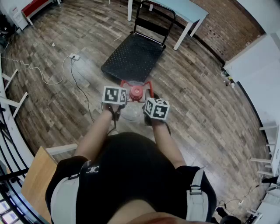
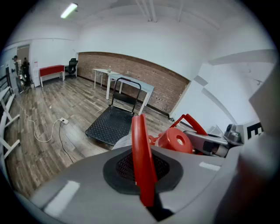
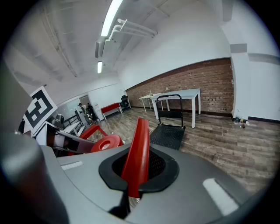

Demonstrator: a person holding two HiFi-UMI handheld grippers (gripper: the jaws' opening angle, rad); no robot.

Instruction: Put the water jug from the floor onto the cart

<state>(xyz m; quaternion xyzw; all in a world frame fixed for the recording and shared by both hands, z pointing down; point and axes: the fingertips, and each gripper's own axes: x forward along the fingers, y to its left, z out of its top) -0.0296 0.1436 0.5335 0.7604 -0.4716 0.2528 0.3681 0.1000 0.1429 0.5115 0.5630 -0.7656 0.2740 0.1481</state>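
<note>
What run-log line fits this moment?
left gripper shut on left handle | right gripper shut on right handle | jug short of cart

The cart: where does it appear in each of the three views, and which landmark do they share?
Head view: cart, top centre, beyond the water jug.
Left gripper view: cart, left of centre, just left of the red jug handle.
Right gripper view: cart, right of centre.
Shared landmark: the white table behind the cart.

Wood floor (image 1: 210, 109), brick wall (image 1: 227, 30), white table (image 1: 186, 8)
</note>
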